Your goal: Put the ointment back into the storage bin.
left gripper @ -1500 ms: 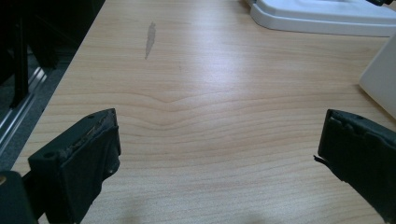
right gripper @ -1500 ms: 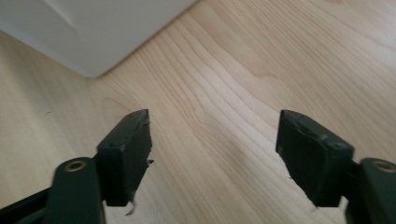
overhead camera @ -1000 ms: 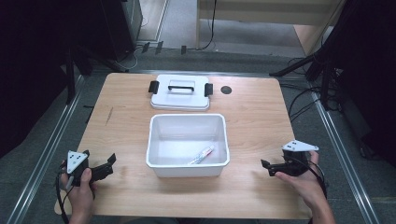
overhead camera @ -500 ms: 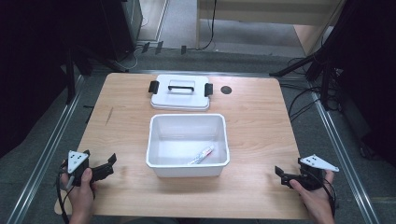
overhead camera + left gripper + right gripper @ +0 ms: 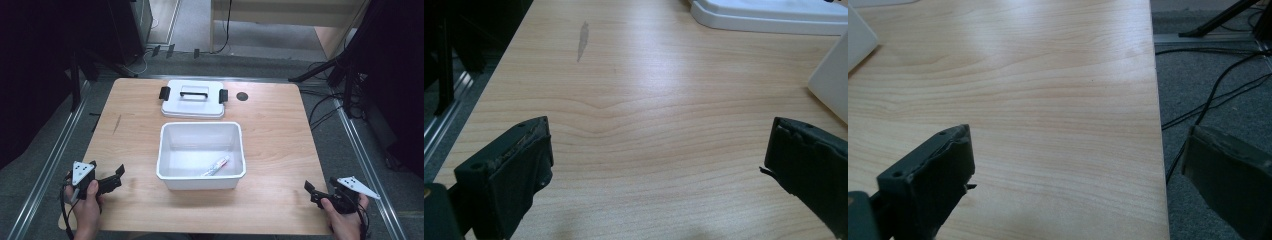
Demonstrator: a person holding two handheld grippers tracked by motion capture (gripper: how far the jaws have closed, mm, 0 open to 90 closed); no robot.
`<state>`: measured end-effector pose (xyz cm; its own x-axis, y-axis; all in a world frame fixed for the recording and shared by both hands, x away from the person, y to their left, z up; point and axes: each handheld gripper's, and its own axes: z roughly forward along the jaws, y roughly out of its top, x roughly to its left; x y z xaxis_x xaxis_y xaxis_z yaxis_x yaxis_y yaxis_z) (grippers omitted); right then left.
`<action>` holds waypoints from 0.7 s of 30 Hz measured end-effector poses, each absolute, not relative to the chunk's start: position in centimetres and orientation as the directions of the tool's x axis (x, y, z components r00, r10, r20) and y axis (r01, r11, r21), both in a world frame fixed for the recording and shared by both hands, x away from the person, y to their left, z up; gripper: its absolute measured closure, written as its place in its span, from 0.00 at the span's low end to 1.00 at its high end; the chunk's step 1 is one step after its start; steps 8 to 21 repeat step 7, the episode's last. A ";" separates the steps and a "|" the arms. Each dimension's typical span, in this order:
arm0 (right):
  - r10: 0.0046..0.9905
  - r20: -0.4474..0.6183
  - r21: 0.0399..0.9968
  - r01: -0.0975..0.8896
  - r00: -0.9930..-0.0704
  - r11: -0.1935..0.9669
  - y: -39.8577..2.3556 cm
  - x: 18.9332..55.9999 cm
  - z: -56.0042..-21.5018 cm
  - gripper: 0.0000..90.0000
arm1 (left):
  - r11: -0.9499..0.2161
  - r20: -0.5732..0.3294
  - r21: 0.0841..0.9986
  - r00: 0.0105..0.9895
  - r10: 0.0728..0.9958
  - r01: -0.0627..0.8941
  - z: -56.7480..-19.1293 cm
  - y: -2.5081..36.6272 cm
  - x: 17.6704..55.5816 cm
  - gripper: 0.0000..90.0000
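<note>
A white open bin (image 5: 167,150) stands mid-table with a small white tube (image 5: 216,166) lying on its floor. Behind it lies the bin's white lid (image 5: 192,106), with a handle and black latches. My left gripper (image 5: 118,178) is held at the front left of the table, open and holding nothing; in the left gripper view its jaws (image 5: 659,145) stand wide over bare wood, with the bin's corner (image 5: 831,80) to the right and the lid (image 5: 769,12) far ahead. My right gripper (image 5: 311,194) is open at the front right corner, its jaws (image 5: 1078,145) spanning the table's right edge.
A small dark round hole (image 5: 242,96) sits in the tabletop right of the lid. A grey smear (image 5: 583,40) marks the wood at the left. Cables (image 5: 1218,90) run over the grey floor past the right edge. Metal rails flank the table.
My right gripper has drawn back and to the right, from beside the bin to the table's front right corner. The left gripper, bin and lid have stayed put.
</note>
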<state>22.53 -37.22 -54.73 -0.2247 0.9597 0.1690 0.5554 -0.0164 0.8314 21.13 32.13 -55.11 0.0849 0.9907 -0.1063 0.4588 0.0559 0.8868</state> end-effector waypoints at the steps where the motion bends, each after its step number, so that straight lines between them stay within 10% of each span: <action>1: 0.961 0.172 0.829 0.559 -0.219 -0.021 -37.1 22.5 -54.7 0.02 | 0.057 -0.108 0.886 0.084 0.991 0.461 -55.1 32.1 21.1 0.00; 21: 0.973 0.104 0.825 0.564 -0.208 0.033 -36.4 22.5 -54.7 0.07 | 0.058 -0.109 0.885 0.085 0.990 0.463 -55.1 32.1 21.2 0.00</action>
